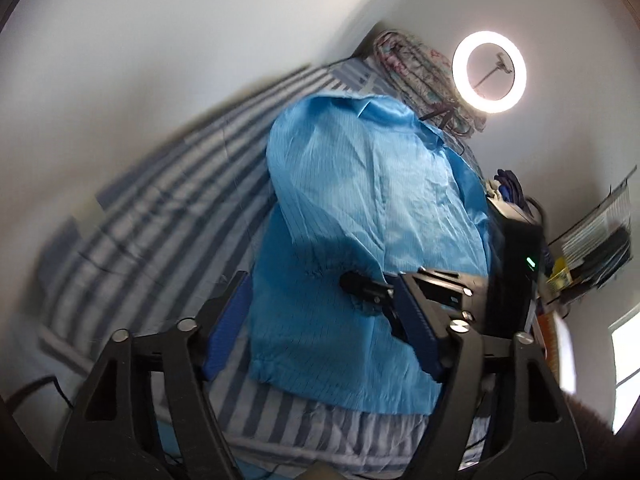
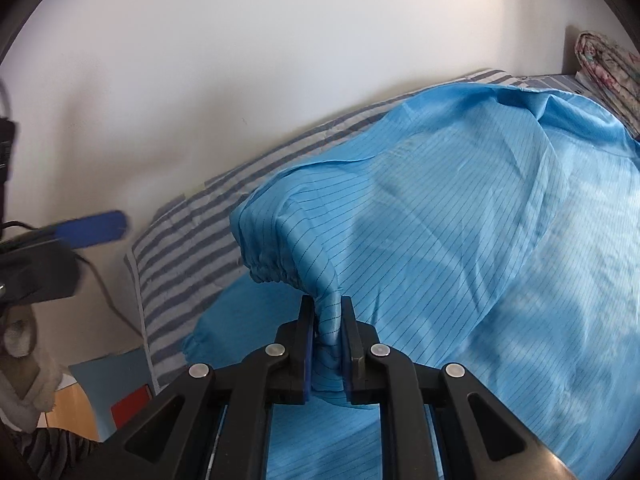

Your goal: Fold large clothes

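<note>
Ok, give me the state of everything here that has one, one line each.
Right claw: shut on a bunched bit of the blue garment.
Left claw: open, nothing between its fingers.
Blue garment: spread on the striped bed, one part lifted.
Ring light: on.
Floral quilt: folded.

the garment (image 1: 360,208) lies on the bed (image 1: 160,208), a folded quilt (image 1: 416,68) behind it.

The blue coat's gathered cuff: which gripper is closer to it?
Right. The right gripper pinches the blue coat just below its gathered cuff; the left gripper hangs open, apart from it.
</note>
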Action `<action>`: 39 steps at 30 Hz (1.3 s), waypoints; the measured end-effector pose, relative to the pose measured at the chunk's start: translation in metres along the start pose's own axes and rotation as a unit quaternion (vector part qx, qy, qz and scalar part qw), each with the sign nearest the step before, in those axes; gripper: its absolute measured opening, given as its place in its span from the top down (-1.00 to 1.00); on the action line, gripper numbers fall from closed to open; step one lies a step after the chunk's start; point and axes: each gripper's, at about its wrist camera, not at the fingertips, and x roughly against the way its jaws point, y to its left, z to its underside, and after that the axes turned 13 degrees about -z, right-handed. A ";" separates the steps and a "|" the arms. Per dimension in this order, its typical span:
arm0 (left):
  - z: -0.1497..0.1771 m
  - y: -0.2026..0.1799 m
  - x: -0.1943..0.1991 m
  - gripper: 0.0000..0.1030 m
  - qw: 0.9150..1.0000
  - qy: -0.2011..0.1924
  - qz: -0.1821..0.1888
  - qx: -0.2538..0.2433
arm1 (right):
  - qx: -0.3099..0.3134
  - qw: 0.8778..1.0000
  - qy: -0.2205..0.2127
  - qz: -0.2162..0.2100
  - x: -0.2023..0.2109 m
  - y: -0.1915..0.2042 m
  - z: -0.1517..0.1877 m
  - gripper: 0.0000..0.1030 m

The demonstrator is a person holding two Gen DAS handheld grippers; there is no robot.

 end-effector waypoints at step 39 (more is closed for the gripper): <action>-0.039 -0.053 -0.002 0.99 0.985 -0.091 -0.019 -0.147 | -0.158 0.980 -0.103 -0.056 0.040 -0.090 -0.037 0.04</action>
